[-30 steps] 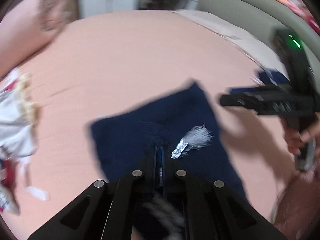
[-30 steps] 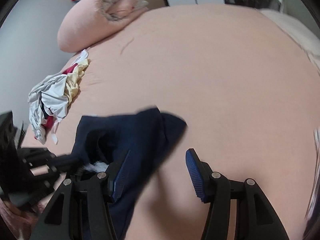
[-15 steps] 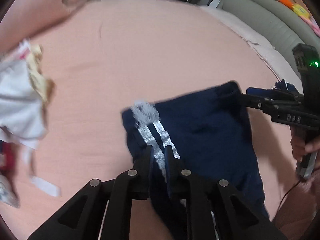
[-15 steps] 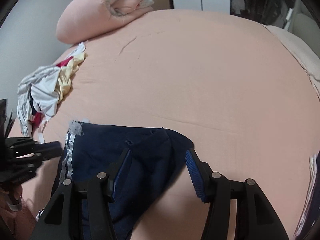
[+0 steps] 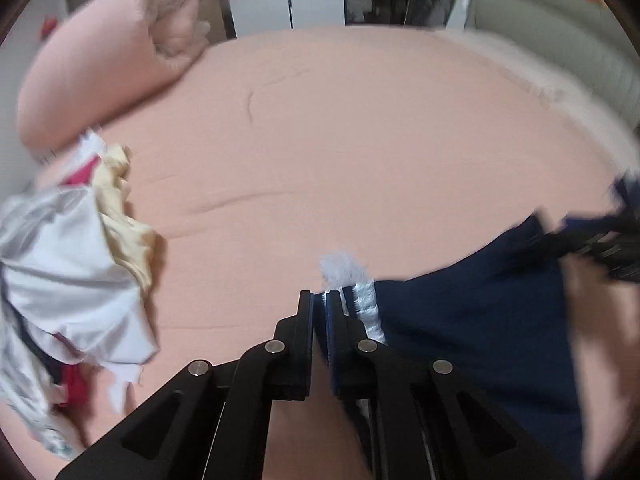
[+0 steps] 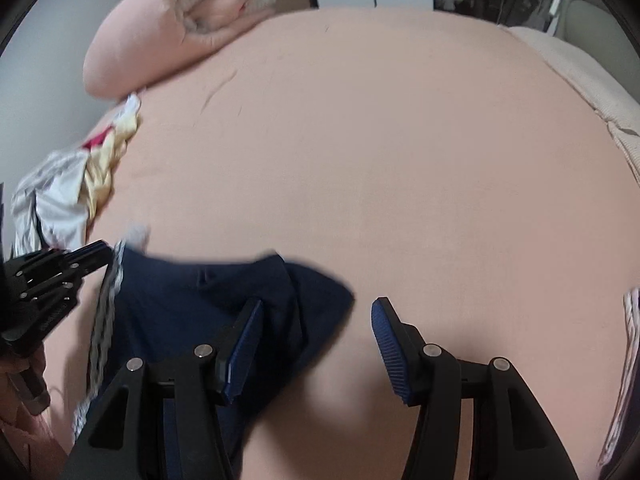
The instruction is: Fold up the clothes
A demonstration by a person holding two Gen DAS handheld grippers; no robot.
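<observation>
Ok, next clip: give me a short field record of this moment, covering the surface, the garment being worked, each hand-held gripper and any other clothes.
surface: pink bed sheet
garment in work: navy shorts with white side stripe, spread out
left hand-held gripper: closing at the striped edge of the shorts, cloth between its fingers
right hand-held gripper: open over the shorts' other corner, not gripping
unfolded pile: white, yellow and red clothes, at the left of both views
rolled pink blanket: far end of the bed
</observation>
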